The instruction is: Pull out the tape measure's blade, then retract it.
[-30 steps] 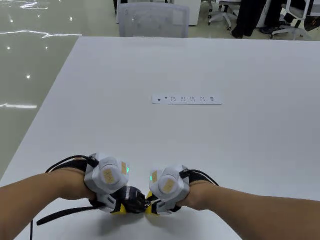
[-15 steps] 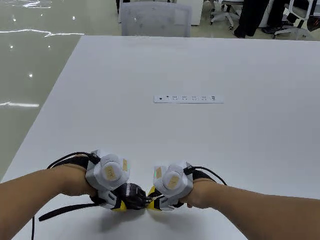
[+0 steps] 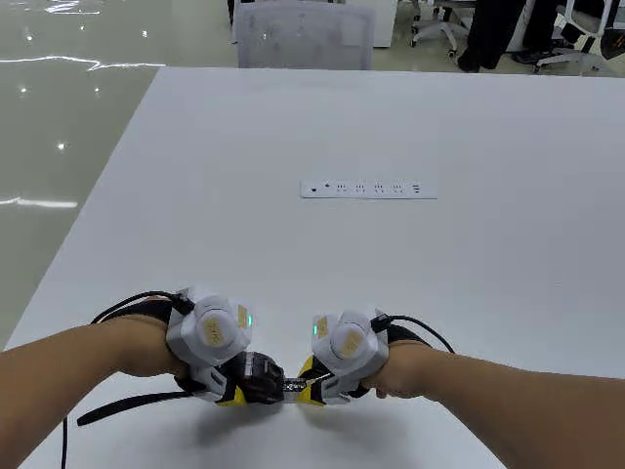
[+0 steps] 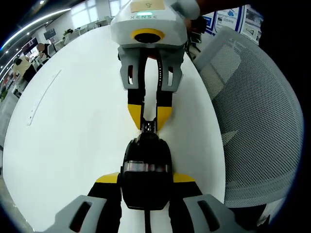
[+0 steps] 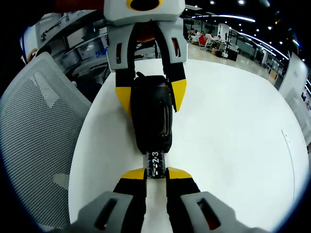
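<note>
Clamping tape measure body w/ left gripper at near edge of worktop; pinching blade stub w/ right gripper. Well apart from power strip mid-worktop.

I have both forearms low and angled inward, the bare left forearm and bare right forearm, with the wrists turned so the grippers face tip to tip. The left gripper, white and grey with yellow-tipped jaws, is clamped across the black tape measure case. The matching right gripper pinches the numbered blade, its tips just beside the case.
</note>
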